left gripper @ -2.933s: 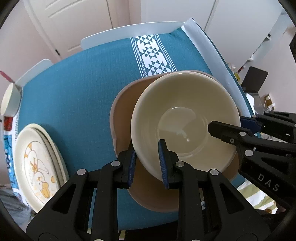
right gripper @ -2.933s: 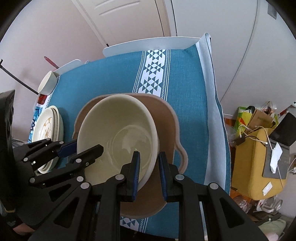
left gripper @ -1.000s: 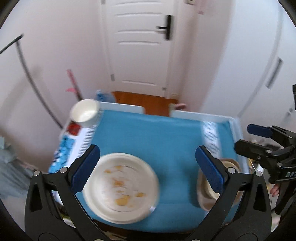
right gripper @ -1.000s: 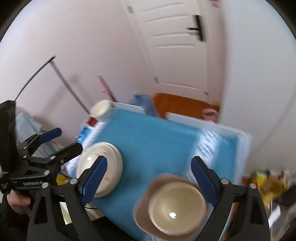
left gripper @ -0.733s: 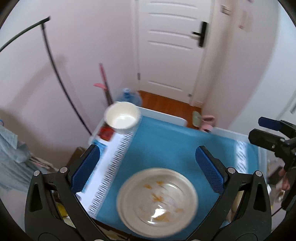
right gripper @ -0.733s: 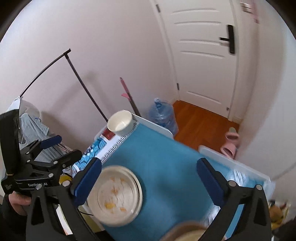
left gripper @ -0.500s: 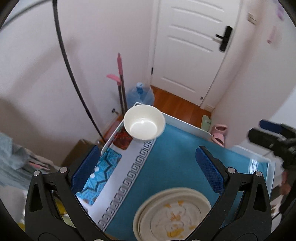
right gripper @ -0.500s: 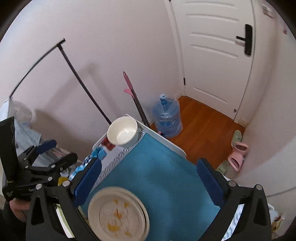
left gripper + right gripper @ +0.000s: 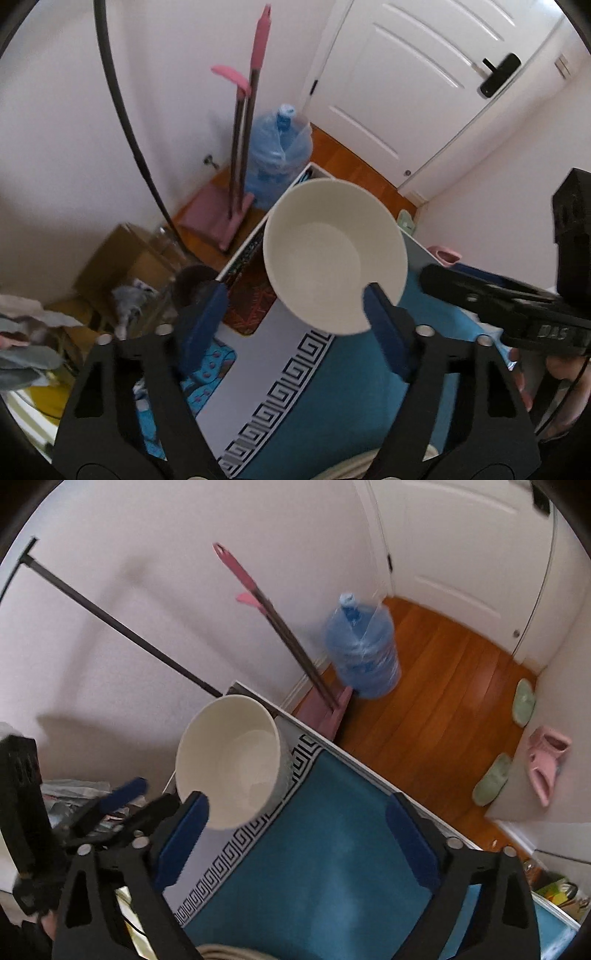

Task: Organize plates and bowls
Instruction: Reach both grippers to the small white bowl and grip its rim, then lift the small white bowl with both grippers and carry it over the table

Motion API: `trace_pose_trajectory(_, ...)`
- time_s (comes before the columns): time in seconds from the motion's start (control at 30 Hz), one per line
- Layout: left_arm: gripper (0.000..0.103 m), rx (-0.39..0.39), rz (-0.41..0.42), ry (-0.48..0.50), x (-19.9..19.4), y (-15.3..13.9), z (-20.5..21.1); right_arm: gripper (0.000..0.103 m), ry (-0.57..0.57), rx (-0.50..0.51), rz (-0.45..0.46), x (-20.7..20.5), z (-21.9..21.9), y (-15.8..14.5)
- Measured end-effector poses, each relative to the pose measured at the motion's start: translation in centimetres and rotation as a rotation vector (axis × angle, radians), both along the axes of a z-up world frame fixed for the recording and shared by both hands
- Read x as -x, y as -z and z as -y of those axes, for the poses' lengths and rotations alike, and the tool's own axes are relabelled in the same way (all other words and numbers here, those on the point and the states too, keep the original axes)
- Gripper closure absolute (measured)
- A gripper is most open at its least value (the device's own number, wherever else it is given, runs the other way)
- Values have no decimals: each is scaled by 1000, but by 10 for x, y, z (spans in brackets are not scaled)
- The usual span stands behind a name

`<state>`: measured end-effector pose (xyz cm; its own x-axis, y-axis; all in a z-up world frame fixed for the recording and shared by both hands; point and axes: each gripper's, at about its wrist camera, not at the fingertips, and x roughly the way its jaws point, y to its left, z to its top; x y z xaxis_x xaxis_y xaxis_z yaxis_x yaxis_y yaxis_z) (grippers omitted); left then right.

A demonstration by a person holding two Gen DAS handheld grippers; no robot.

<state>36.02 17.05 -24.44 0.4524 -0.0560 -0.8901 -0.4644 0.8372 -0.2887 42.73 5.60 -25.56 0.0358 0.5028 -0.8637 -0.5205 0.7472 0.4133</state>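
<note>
A white bowl (image 9: 334,254) stands at the far corner of the table with the teal cloth (image 9: 332,398). My left gripper (image 9: 295,321) is open and empty, its blue pads on either side of the bowl's near rim, apart from it. My right gripper (image 9: 295,838) is open and empty; the same bowl (image 9: 229,760) lies just past its left pad. The rim of the stacked plates (image 9: 347,467) shows at the bottom edge, also in the right wrist view (image 9: 225,952). The right gripper shows at the right of the left wrist view (image 9: 517,306).
The table's corner and edges fall away just behind the bowl. On the floor beyond stand a blue water jug (image 9: 360,653), a pink mop (image 9: 240,122) and slippers (image 9: 546,760). A cardboard box and clutter (image 9: 122,266) lie left of the table. A white door (image 9: 424,85) is behind.
Both grippers let go of the cream bowl set in the brown dish, opened wide, and swung left and forward over the plates to the white bowl at the far corner.
</note>
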Motion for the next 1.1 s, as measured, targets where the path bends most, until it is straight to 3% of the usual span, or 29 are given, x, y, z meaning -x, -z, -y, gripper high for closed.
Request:
trace_pose_trajectory(0.27, 68, 47, -24, -13, -13, 32, -5, 54, -46, -17, -53, -12, -26, 30)
trace_pose_trajectory(0.33, 81, 44, -25, -29, -15, 35, -9, 69, -59, -13, -54, -13, -30, 33)
trace_pose_trajectory(0.43, 83, 66, -15, -51, -14, 41, -15, 81, -79, -35, -64, -11, -34, 36)
trace_pose_trajectory(0.8, 84, 38, -9, -22, -11, 34, -13, 83, -70, -6, -5, 3, -32, 26)
trace_pose_trajectory(1.1, 84, -32, 45, 69, 3, -8, 20, 83, 13, -41, 54, 24, -3, -10)
